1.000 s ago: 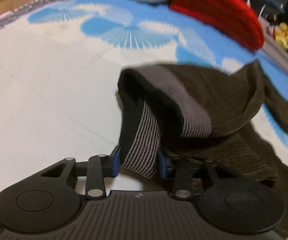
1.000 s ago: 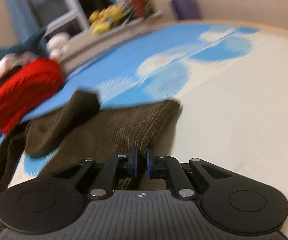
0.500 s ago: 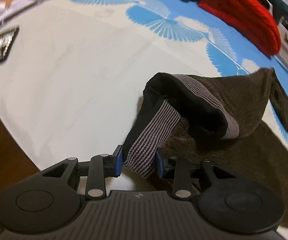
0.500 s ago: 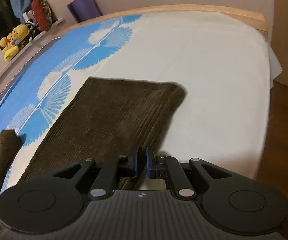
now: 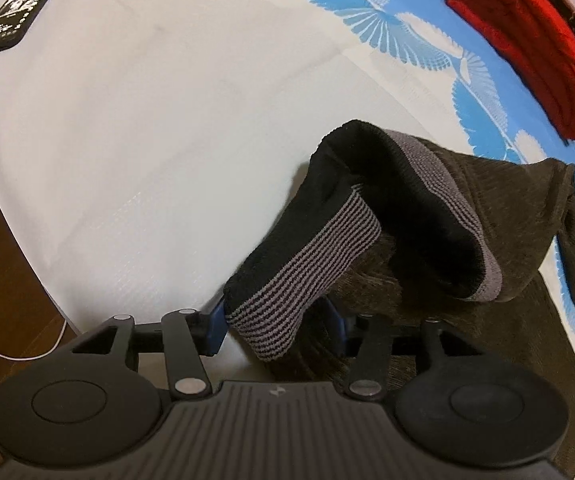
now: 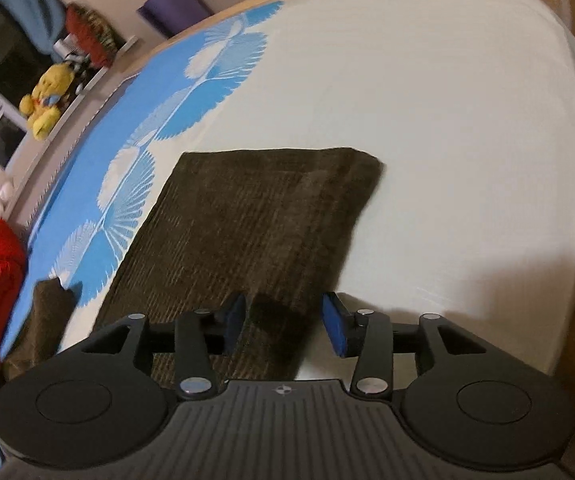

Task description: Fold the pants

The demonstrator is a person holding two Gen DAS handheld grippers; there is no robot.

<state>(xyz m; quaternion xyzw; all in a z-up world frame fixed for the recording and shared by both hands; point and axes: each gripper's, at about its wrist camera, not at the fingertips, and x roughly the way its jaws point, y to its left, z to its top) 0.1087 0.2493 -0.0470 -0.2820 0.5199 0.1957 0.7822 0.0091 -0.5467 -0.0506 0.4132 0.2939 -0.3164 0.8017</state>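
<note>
Dark brown corduroy pants [image 5: 499,208] lie on the bed. Their black-and-grey striped waistband [image 5: 303,272] stands bunched up, and its lower end hangs between the blue pads of my left gripper [image 5: 275,330], whose jaws stand wide around it. In the right wrist view the pants' leg end [image 6: 247,232] lies flat on the white sheet. My right gripper [image 6: 283,326] is open and empty just above the leg's near edge.
A red knit garment [image 5: 527,40] and grey clothes lie at the bed's far side. A black phone [image 5: 15,16] with a white cable lies near the bed's left edge. Plush toys [image 6: 47,100] sit on a shelf beyond the blue-patterned sheet [image 6: 159,120].
My right gripper has opened and let go of the leg end, which now lies flat. My left gripper's jaws have spread wider around the waistband and drawn back toward the bed edge.
</note>
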